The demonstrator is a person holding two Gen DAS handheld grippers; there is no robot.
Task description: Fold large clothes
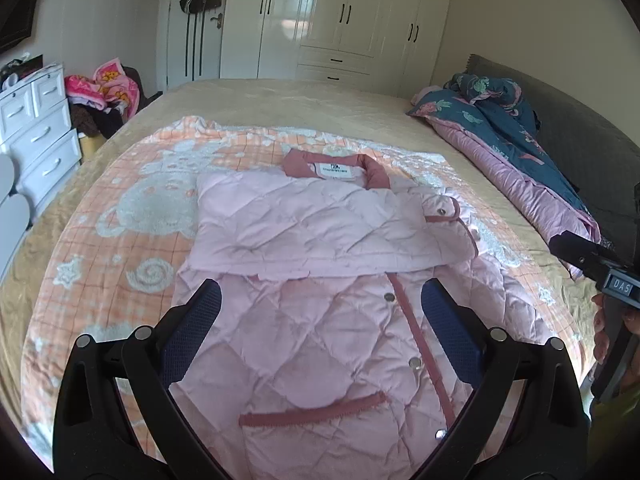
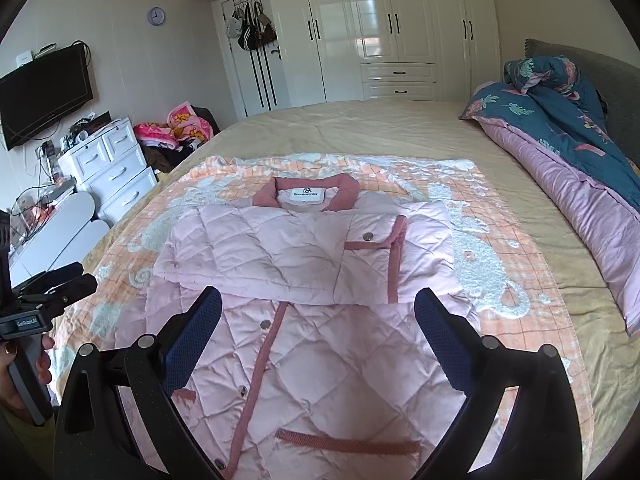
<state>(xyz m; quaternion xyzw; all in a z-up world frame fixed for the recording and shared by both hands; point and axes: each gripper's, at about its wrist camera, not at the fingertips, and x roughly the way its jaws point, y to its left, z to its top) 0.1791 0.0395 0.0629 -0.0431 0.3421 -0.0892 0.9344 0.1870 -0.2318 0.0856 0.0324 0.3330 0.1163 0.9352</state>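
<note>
A pink quilted jacket (image 1: 320, 312) with a darker pink collar and trim lies flat on an orange and white blanket (image 1: 132, 216) on the bed. Its sleeves are folded across the chest. It also shows in the right wrist view (image 2: 304, 320). My left gripper (image 1: 320, 292) is open and empty, held above the jacket's lower half. My right gripper (image 2: 318, 300) is open and empty, also above the lower half. The right gripper's body shows at the right edge of the left wrist view (image 1: 600, 268). The left gripper's body shows at the left edge of the right wrist view (image 2: 44, 292).
A rolled blue and pink quilt (image 2: 580, 152) lies along the bed's right side by the grey headboard (image 2: 600, 76). White drawers (image 2: 112, 168) and a pile of clothes (image 2: 176, 132) stand left of the bed. White wardrobes (image 2: 380, 28) fill the far wall.
</note>
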